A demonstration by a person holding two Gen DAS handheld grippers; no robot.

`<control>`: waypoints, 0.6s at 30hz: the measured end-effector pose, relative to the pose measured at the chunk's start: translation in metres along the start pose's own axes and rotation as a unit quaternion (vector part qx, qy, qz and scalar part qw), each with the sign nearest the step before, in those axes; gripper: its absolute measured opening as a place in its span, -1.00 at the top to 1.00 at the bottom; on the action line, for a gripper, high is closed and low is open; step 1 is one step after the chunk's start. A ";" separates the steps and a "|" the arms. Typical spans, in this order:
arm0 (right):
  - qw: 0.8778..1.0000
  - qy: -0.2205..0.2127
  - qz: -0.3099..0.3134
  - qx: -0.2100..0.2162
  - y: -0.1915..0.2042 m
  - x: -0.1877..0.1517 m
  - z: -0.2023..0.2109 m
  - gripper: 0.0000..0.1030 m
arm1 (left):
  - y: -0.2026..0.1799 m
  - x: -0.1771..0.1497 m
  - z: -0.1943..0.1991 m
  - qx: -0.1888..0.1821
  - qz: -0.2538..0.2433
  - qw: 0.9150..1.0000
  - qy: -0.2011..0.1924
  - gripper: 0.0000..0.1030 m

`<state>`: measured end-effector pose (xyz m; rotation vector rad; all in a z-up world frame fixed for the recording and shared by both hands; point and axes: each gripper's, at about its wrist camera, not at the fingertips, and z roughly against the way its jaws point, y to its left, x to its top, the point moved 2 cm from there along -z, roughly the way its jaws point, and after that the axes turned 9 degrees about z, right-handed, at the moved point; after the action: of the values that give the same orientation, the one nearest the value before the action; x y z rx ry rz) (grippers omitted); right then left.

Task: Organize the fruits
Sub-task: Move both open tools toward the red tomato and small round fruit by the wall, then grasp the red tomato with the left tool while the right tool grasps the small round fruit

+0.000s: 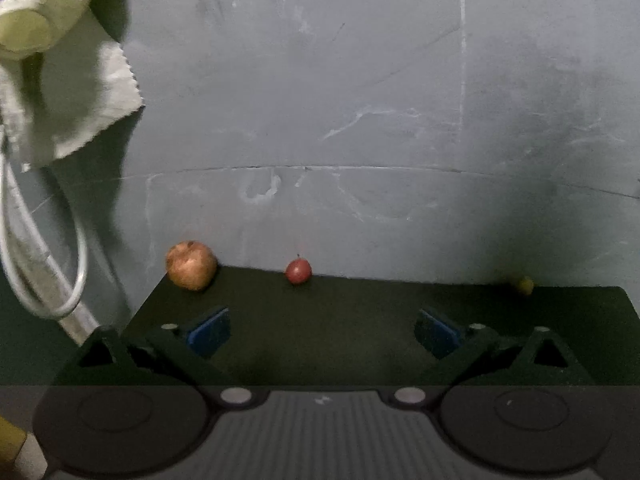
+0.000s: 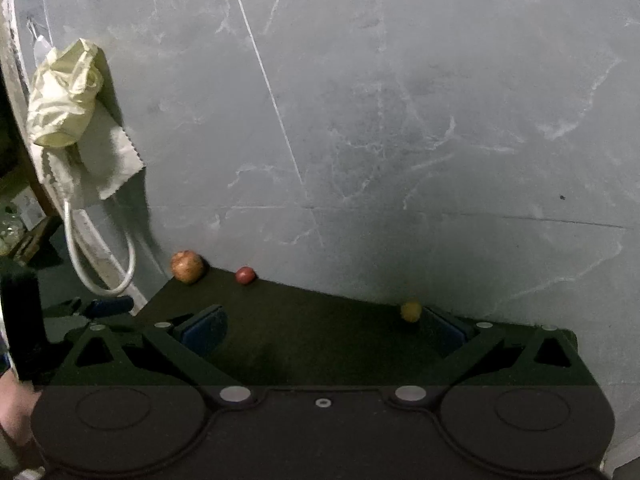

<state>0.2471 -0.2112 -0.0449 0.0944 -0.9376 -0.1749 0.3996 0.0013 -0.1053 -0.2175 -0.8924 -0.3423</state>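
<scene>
Three fruits lie along the far edge of a dark table top (image 1: 360,320), against a grey wall. A large brownish-red pomegranate (image 1: 191,265) (image 2: 187,266) sits at the far left corner. To its right is a small red apple (image 1: 298,271) (image 2: 245,275). A small yellow fruit (image 1: 525,285) (image 2: 411,311) lies further right. My left gripper (image 1: 323,330) hangs open over the table, well short of the fruits, nothing between its blue pads. My right gripper (image 2: 323,330) is open too, its right fingertip close by the yellow fruit, apart from it.
A pale yellow cloth bag (image 2: 66,96) and a white towel (image 2: 108,152) hang on the wall at left, above a white looped hose (image 2: 100,256). The table's left edge (image 2: 156,300) drops off beside the pomegranate. The other gripper's dark handle (image 2: 22,320) shows at the right view's left.
</scene>
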 end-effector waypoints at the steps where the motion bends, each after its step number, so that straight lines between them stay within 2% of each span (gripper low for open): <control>1: 1.000 0.000 0.002 -0.007 0.001 0.001 -0.007 -0.99 | 0.003 0.002 -0.010 -0.004 -0.003 1.000 -0.001 -0.84; 9: 0.999 0.017 -0.016 -0.050 -0.010 0.001 -0.074 -0.96 | 0.021 0.015 -0.093 -0.014 -0.020 1.000 0.014 -0.71; 11: 0.998 0.024 -0.027 -0.058 -0.015 -0.001 -0.093 -0.94 | 0.022 0.016 -0.113 -0.022 -0.032 0.999 0.022 -0.51; 18: 0.995 0.034 -0.052 -0.082 -0.023 -0.008 -0.130 -0.93 | 0.028 0.012 -0.167 -0.030 -0.044 0.998 0.043 -0.22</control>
<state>0.3449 -0.2319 -0.1318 -0.0022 -0.8472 -0.3419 0.5376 -0.0292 -0.1989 -0.2168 -0.8093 -0.4574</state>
